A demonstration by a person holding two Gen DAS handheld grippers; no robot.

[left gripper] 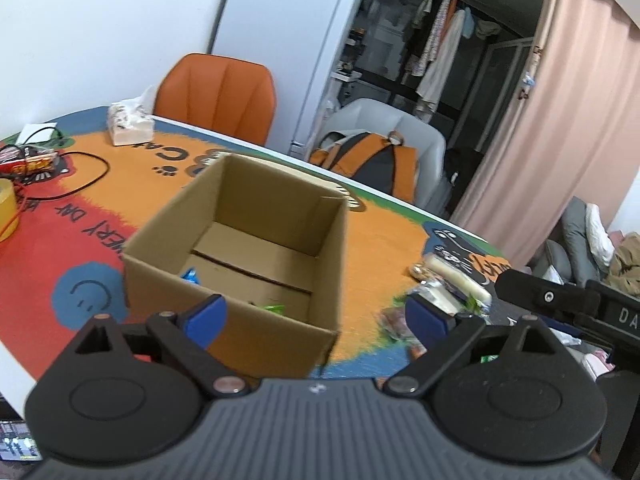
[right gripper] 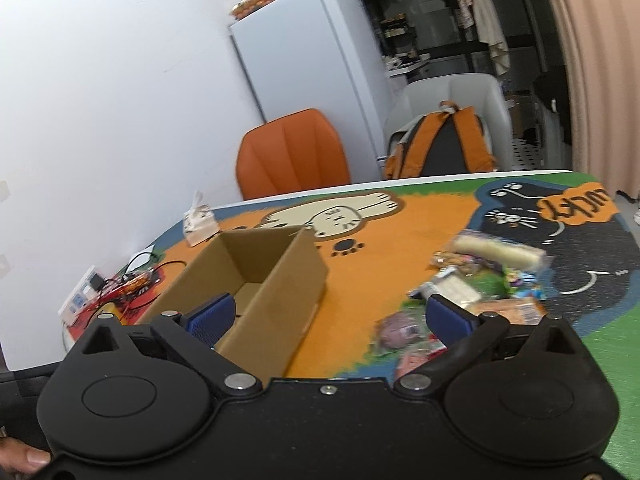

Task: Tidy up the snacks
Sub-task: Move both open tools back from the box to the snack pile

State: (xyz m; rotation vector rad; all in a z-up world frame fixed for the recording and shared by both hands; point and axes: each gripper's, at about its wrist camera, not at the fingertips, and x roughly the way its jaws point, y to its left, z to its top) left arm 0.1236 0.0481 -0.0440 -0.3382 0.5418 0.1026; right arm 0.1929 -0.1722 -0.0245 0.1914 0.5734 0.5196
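Note:
An open cardboard box [left gripper: 240, 264] stands on the colourful table mat [left gripper: 380, 240]. A blue wrapper [left gripper: 191, 276] and a green wrapper [left gripper: 272, 307] lie inside it. My left gripper [left gripper: 316, 320] hovers over the box's near wall, open, with nothing between its blue pads. To the right of the box lies a pile of snack packets [left gripper: 444, 292]. In the right wrist view the box [right gripper: 256, 292] sits left of centre and the snack pile [right gripper: 472, 284] right of it. My right gripper [right gripper: 328, 320] is open and empty above the mat between box and pile.
A tissue pack [left gripper: 128, 122], cables and a red-wired gadget [left gripper: 36, 162] and a yellow tape roll [left gripper: 6, 208] occupy the table's far left. An orange chair [left gripper: 218, 96] and a grey chair with a backpack [left gripper: 372, 160] stand behind the table. The other gripper's body [left gripper: 568, 304] shows at right.

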